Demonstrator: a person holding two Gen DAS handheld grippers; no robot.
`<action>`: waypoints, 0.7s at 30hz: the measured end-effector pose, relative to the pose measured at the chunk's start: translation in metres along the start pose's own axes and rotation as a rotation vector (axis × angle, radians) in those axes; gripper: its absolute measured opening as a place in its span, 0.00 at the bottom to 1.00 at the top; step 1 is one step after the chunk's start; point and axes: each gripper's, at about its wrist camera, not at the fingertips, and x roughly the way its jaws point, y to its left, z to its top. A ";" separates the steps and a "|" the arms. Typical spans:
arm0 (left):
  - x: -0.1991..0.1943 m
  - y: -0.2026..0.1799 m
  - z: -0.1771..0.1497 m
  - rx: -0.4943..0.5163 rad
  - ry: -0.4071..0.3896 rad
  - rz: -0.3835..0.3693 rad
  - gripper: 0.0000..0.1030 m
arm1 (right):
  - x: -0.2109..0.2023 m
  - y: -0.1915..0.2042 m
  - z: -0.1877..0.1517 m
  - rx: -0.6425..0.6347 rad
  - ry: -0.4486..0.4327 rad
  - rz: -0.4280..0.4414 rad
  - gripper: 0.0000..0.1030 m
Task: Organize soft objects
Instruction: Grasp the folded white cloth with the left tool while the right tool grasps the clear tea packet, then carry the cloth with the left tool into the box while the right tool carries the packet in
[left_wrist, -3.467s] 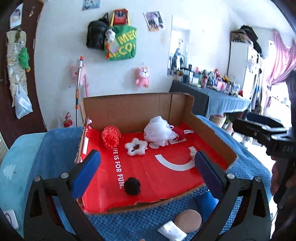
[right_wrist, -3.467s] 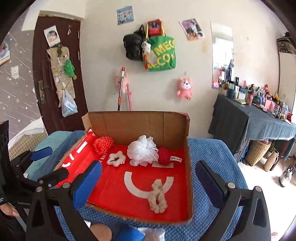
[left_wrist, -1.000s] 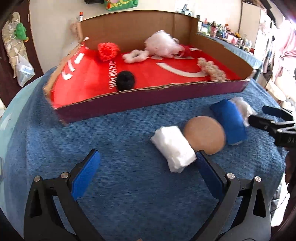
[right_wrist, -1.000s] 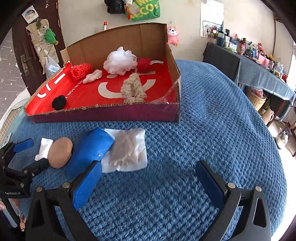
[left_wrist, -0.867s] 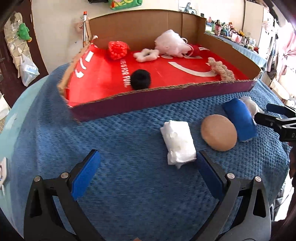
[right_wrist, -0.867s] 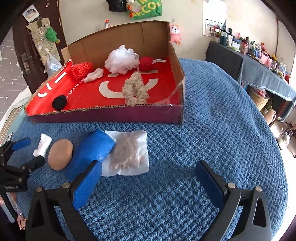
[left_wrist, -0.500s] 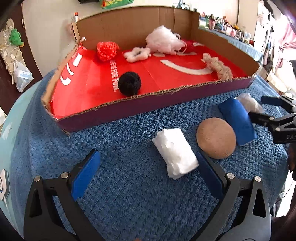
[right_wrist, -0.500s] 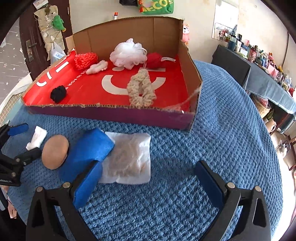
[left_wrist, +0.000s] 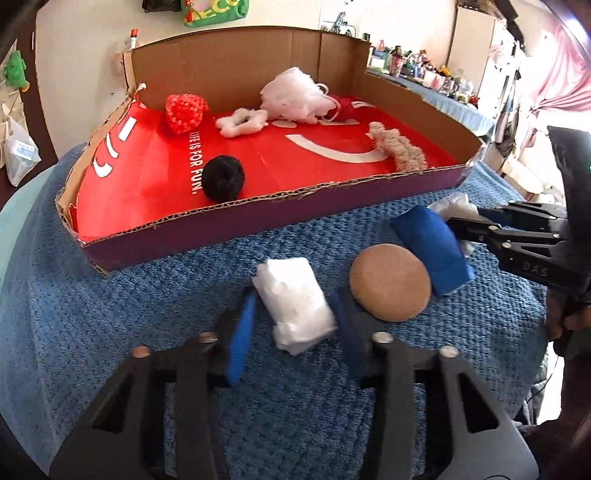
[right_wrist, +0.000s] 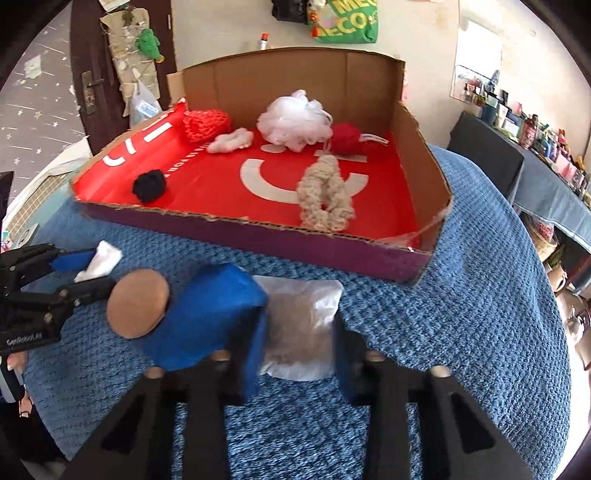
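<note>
Closing both grippers on items lying on the blue blanket (left_wrist: 110, 332) before the cardboard tray (left_wrist: 258, 218)

Left gripper (left_wrist: 291, 325) jaws, just narrowed, pinch the white cloth wad (left_wrist: 295, 306); right gripper (right_wrist: 299, 350), likewise narrowed, pinches the clear packet (right_wrist: 299, 325): lifting into the tray likely follows

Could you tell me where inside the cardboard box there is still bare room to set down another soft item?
The cardboard box has bare red floor at its near left, between the black pompom and the beige scrunchie, and along the left edge. The back is crowded: red knit piece, white scrunchie, white bath pouf and red ball stand close together.
</note>
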 end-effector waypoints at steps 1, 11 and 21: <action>-0.001 0.000 0.000 -0.002 -0.004 -0.005 0.32 | -0.001 0.001 -0.001 -0.004 -0.002 0.007 0.22; -0.024 -0.005 0.006 0.011 -0.064 -0.054 0.23 | -0.034 -0.006 0.006 0.039 -0.108 0.009 0.16; -0.031 -0.005 0.013 0.012 -0.089 -0.076 0.23 | -0.039 -0.002 0.010 0.047 -0.121 0.033 0.16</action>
